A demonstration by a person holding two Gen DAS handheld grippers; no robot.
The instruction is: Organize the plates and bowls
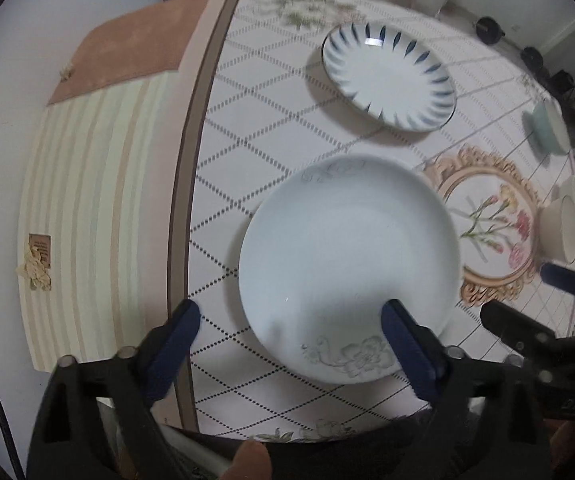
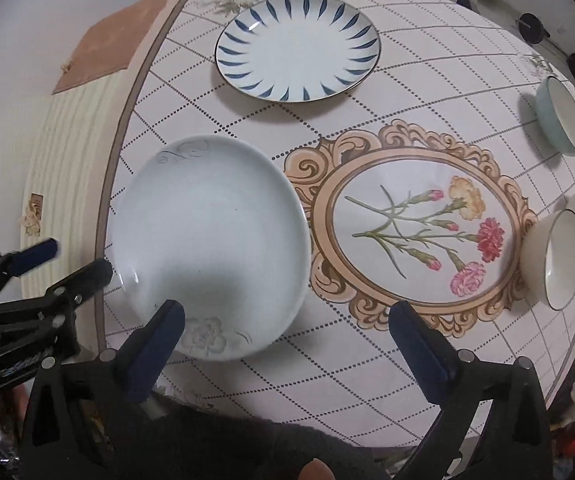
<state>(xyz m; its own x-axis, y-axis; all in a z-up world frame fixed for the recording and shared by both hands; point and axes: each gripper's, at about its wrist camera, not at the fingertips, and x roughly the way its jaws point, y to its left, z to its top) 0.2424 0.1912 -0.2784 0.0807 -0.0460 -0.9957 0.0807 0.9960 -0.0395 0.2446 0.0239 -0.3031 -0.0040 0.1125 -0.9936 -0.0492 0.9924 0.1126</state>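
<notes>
Both the left gripper [image 1: 291, 316] and the right gripper [image 2: 287, 316] hang with fingers spread wide and holding nothing above the pale plate [image 2: 207, 252], which lies flat on the table [image 2: 367, 360] near its edge, the blue-striped plate [image 2: 297, 48] beyond and bowls [image 2: 563, 258] far right.

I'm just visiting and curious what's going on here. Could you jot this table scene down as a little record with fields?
setting: round table with a floral, diamond-patterned cloth
nearest dish: pale plate with faint flower print, lying flat on the cloth
second dish: blue-petal plate, farther back, apart from the pale one
bowls: green bowl and two cream bowls at the right edge
left tongs: open, above the pale plate, holding nothing
right tongs: open, empty
stacking: none yet
</notes>
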